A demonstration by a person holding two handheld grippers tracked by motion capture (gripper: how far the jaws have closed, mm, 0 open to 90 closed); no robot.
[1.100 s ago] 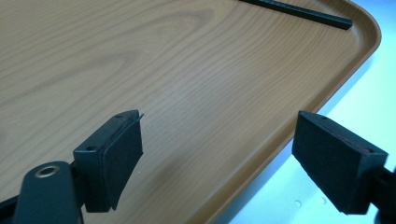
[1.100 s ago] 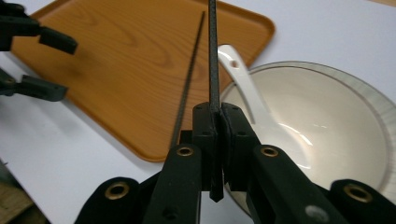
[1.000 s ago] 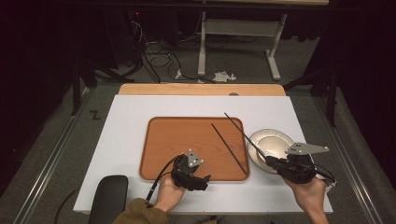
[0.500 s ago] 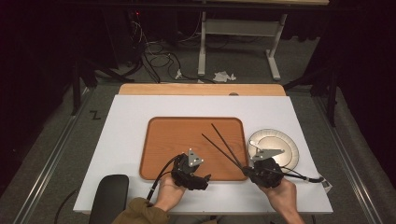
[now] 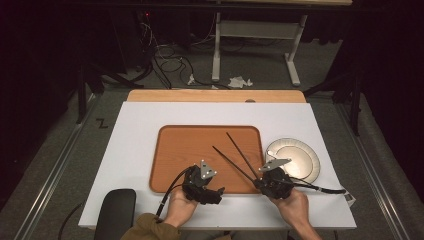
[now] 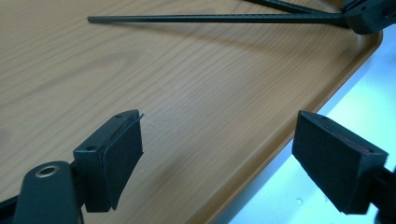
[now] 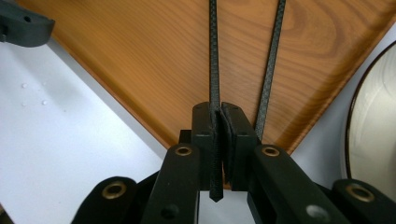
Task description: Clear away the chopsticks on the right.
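Chopsticks (image 5: 235, 156) — 2 thin black rods — fanned out over the wooden tray (image 5: 175, 150), their tips pointing up and left toward the tray's middle and their butts converging at its near right edge. The right gripper (image 5: 265, 181) had its jaws pressed together on the butt of 1 rod; in the right gripper view that stick (image 7: 214, 56) ran straight out from between the pads, while the other (image 7: 271, 65) lay just beside it, apparently outside the pinch. The left gripper (image 5: 212, 192) sat at the tray's near edge with jaws spread wide and nothing between them. From its own view the rods crossed well ahead, long axis sideways to the jaws. The round plate (image 5: 300, 160) sat beside the tray, on the right gripper's side — the nearer hand for it.
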